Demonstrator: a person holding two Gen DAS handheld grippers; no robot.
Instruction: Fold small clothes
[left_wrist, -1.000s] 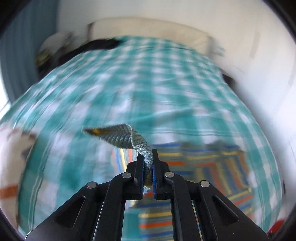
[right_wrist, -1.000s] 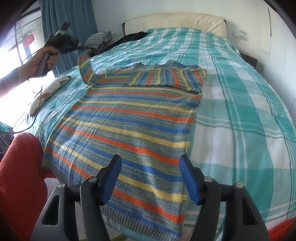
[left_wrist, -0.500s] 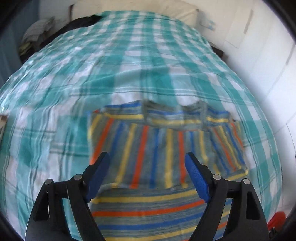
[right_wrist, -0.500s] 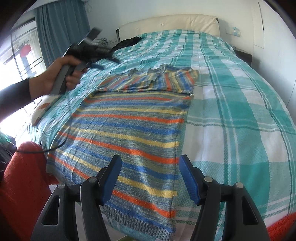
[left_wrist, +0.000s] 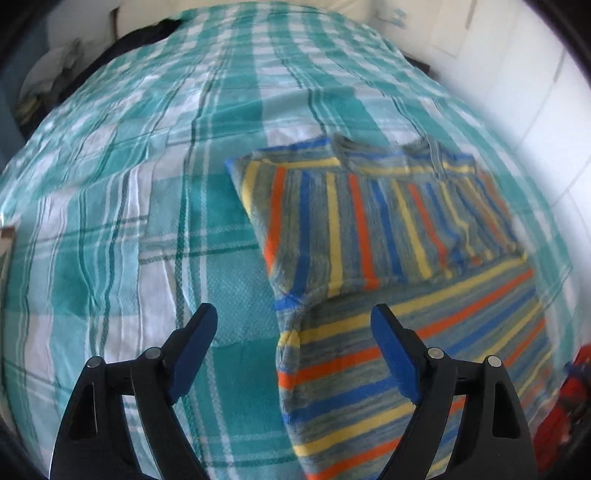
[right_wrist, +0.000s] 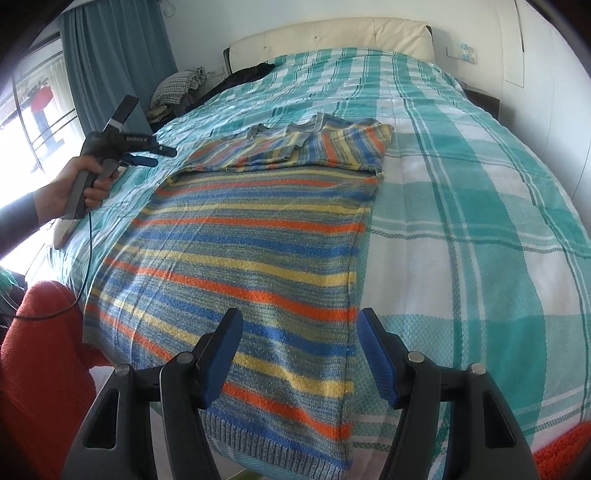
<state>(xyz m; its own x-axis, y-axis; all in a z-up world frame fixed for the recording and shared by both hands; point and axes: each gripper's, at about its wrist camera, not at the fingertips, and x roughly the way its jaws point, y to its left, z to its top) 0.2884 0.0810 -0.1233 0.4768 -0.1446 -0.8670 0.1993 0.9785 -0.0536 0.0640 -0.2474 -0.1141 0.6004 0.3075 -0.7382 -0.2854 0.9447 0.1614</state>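
With both grippers (left_wrist: 293, 347) (right_wrist: 299, 350) released (nothing held), the sweater's (right_wrist: 258, 236) folded sleeves (right_wrist: 295, 147) could be dragged askew.

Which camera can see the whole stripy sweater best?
The right wrist view: the stripy sweater shows sharply from its grey hem near the right gripper up to the sleeves folded across its top. The left wrist view is blurry and shows only the folded sleeves and some of the body beyond the open left gripper.
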